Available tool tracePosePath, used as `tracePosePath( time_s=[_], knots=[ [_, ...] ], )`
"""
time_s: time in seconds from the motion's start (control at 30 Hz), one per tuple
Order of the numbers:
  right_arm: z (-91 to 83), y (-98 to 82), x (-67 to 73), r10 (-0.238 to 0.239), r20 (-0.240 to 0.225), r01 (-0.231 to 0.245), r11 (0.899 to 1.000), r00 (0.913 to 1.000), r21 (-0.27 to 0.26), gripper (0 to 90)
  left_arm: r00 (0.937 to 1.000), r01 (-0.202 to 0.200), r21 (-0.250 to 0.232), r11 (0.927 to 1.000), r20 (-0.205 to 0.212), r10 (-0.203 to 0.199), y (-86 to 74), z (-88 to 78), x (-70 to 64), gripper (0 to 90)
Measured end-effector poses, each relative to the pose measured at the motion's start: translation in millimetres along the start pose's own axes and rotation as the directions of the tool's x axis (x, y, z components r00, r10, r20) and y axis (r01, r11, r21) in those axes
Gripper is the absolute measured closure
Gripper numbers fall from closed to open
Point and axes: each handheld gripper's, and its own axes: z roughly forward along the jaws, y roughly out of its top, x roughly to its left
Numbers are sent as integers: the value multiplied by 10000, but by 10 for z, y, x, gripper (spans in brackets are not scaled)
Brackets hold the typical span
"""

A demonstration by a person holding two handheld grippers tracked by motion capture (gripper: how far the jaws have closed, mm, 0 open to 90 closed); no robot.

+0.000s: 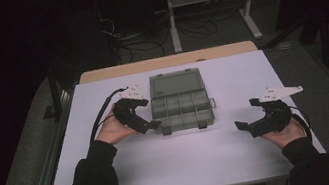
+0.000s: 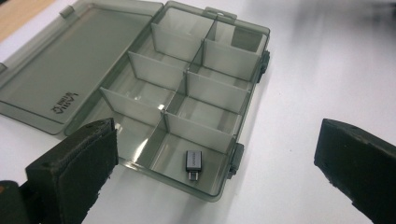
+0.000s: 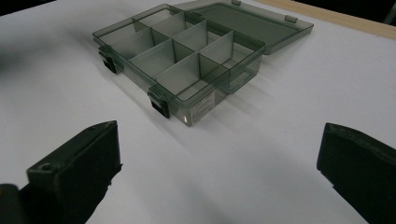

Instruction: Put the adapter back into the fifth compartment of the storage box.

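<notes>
Adapter (image 2: pixel 193 162) lies lengthwise, plug toward box (image 2: pixel 243 100) front; both claws (image 2: pixel 215 172) (image 3: pixel 217 175) gape empty.

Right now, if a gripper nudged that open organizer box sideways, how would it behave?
The organizer box would probably slide easily: thin clear plastic on a smooth white table. It looks light, holding one small adapter. The open lid lies flat, so tipping seems unlikely.

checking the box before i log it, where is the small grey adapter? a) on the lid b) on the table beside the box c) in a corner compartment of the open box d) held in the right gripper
c: the adapter lies in a corner compartment of the open box, beside a front latch.
</notes>
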Motion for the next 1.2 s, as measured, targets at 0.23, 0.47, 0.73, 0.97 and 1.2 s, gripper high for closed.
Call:
tracePosePath(
  time_s=[0.23,0.47,0.73,0.97,1.2],
  knots=[
    [0,0,2,-3,1,3,10000,10000,-1,0,9997,62,-91,9999,-217,-64,-53,-116,-15,0],
    [1,0,3,-2,17,2,10000,10000,22,0,9989,198,-362,9991,-415,-213,-152,-213,-26,0],
    [0,-1,2,25,-13,-25,10000,10000,-16,0,9986,178,-384,9991,-497,-197,-206,-269,-56,0],
    [-1,-2,6,21,-23,-21,10000,10000,-6,0,9978,81,-277,9996,-653,-98,-245,-279,-112,0],
    [-2,-2,13,-15,-27,15,10000,10000,-16,0,9971,9,-348,9994,-763,-35,-281,-344,-157,0]
  ],
)
